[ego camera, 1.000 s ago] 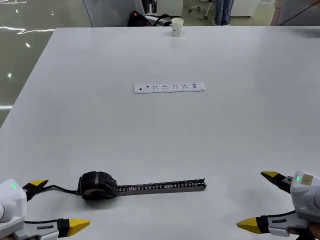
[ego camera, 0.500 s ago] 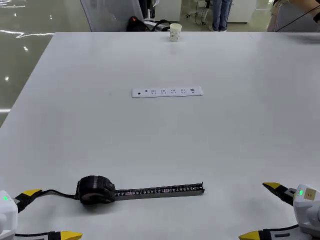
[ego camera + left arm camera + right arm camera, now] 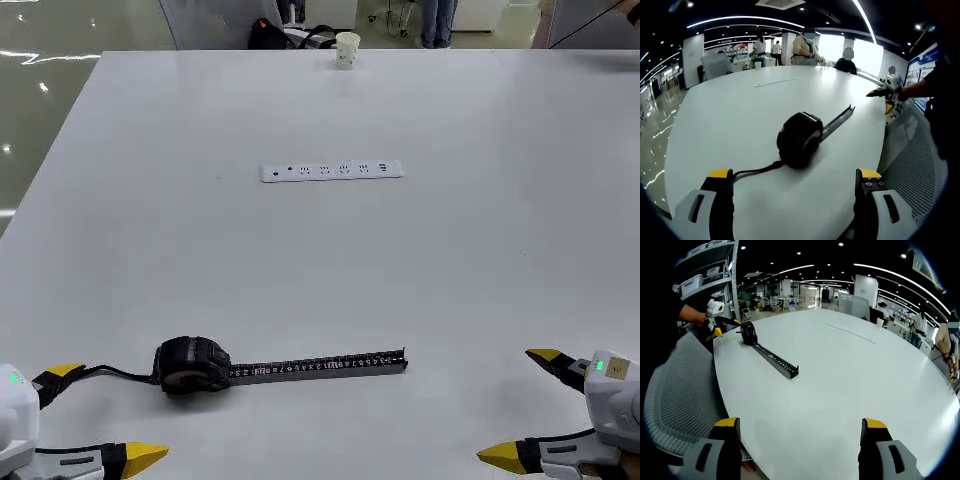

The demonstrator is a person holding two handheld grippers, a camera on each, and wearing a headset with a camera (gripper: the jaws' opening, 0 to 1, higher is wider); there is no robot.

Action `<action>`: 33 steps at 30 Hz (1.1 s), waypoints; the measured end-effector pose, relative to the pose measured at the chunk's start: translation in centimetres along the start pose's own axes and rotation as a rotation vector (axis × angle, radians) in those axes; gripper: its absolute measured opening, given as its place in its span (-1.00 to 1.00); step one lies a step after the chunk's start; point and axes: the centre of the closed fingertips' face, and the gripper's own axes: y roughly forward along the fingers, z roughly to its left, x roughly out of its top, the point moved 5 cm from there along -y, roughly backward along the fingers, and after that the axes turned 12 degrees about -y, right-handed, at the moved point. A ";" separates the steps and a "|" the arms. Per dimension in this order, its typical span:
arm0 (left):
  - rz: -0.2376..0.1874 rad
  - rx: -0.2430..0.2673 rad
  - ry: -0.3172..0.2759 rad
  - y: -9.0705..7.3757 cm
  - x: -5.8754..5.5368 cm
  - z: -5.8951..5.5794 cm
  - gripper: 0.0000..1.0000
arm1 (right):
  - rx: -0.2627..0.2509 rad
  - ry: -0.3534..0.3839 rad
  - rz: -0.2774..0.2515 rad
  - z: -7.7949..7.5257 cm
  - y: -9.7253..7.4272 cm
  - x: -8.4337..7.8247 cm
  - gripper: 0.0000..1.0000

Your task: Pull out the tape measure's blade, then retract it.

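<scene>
A black tape measure [image 3: 192,364] lies on the white table [image 3: 330,260] near its front edge, its dark blade [image 3: 318,365] drawn out to the right and lying flat. A black strap trails from its case toward my left gripper [image 3: 98,415], which stands open at the lower left, short of the case. In the left gripper view the case [image 3: 800,138] sits between and beyond the open jaws. My right gripper [image 3: 530,406] is open at the lower right, well apart from the blade's end [image 3: 791,371].
A white power strip [image 3: 331,170] lies mid-table and a paper cup [image 3: 347,49] stands at the far edge. People stand beyond the table. The table's front edge runs close under both grippers.
The head view has shifted slightly. Both grippers stay open near the bottom corners, and the tape measure with its drawn blade has not moved.
</scene>
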 end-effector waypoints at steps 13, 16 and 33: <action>-0.012 0.038 -0.029 0.0 0.6 0.2 0.98 | 0.007 -0.002 0.000 -0.3 -0.3 0.4 0.99; -0.019 0.041 -0.029 0.1 0.9 0.0 0.98 | 0.010 0.000 0.002 -0.4 -0.2 0.5 0.98; -0.016 0.056 -0.051 1.2 2.5 -1.8 0.98 | 0.056 -0.046 0.035 -1.5 0.7 2.5 0.98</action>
